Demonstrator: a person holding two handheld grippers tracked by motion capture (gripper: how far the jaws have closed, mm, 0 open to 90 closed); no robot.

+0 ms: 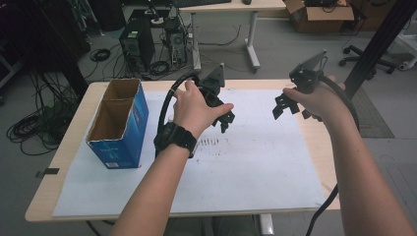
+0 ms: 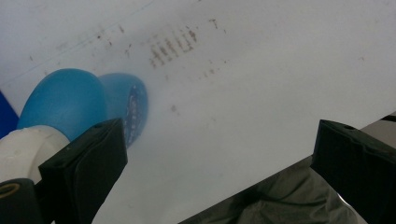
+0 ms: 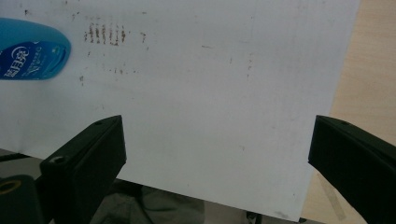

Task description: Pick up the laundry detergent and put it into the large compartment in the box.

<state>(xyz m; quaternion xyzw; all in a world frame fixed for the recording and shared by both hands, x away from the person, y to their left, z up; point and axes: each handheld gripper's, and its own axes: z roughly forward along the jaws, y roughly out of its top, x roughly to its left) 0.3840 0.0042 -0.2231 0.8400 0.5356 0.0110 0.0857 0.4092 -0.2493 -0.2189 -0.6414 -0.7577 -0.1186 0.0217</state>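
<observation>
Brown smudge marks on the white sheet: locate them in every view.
High view: brown smudge marks mid-sheet, just right of the wristwatch.
Left gripper view: top centre, up-right of the blue bottle.
Right gripper view: top left, right of the blue bottle.
Shared landmark: the white sheet.

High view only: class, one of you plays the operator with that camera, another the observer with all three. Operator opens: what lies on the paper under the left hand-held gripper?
Observer: A blue bottle with a white cap lies on the white paper.
Operator: Is it between the jaws?
Observer: No. The left hand-held gripper is wide open, and the bottle lies off to one side, partly behind one jaw.
Operator: And the other one?
Observer: The right hand-held gripper is open over bare paper; beyond it, the bottle's label faces up.
</observation>
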